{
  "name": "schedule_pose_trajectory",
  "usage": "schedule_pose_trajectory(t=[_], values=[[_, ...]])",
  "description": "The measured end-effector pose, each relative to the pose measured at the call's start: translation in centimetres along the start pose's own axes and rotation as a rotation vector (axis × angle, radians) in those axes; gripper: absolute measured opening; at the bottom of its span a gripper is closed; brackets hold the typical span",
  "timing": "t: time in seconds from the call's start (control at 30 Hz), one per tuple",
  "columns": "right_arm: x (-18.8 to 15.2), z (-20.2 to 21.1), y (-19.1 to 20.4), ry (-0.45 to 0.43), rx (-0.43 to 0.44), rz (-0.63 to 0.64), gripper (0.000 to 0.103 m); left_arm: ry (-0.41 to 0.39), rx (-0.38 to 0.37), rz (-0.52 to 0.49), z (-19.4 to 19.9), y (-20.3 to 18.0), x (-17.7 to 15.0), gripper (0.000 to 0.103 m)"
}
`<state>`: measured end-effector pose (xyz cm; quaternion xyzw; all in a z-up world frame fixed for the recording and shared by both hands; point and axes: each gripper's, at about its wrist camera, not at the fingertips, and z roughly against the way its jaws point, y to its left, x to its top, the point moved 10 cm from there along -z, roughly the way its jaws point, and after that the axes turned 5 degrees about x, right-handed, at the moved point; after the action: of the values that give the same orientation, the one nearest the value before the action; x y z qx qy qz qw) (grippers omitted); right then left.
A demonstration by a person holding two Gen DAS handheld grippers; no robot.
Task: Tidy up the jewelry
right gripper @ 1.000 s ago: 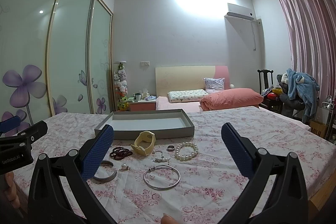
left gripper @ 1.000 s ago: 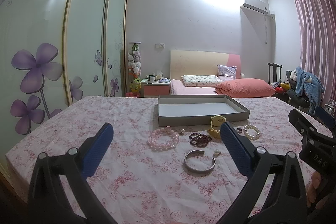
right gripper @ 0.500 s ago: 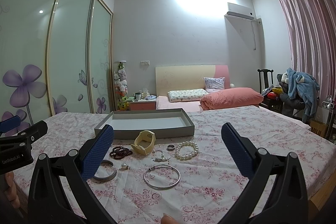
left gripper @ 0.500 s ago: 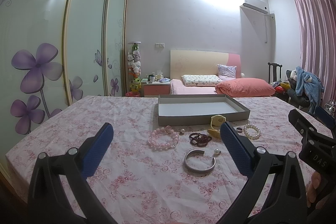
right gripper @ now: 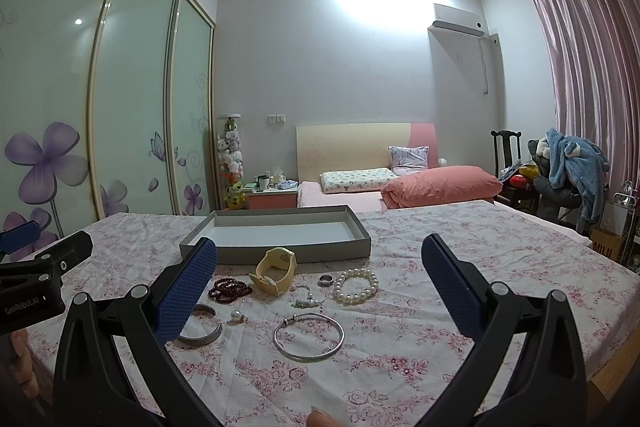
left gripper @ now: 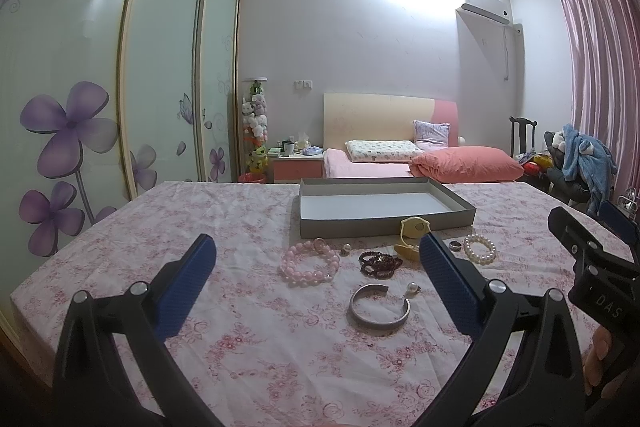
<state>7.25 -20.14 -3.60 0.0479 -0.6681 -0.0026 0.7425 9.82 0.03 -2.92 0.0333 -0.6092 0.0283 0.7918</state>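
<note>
1. Left wrist view: the left gripper is hovering over the flowered bedspread with its blue fingers spread wide and gripping nothing.
2. Between those fingers a pink bead bracelet, a dark red bead bracelet and a silver cuff are lying loose on the cloth, none of them touching a finger.
3. A yellow watch is sitting just behind the right-hand finger, and a pearl bracelet is lying outside it.
4. The grey tray is standing farther back, past all the jewelry.
5. Right wrist view: the right gripper is also hanging wide open and empty.
6. A thin silver bangle is lying nearest, between its fingers, with the pearl bracelet and a ring beyond.
</note>
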Motion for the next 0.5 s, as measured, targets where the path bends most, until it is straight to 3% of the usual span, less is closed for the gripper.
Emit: schedule_pose_trajectory(t=[0.3,0.5], values=[[-0.7,0.0,0.2,0.017,0.003,-0.002,0.101,0.027,-0.004,-0.010,-1.0,-0.9,-1.4,0.099],[-2.6,-2.3,-0.3,0.097,0.057,-0.036,0.101,0.165,-0.081,-0.057,-3.6,-2.2,-3.5,0.099]])
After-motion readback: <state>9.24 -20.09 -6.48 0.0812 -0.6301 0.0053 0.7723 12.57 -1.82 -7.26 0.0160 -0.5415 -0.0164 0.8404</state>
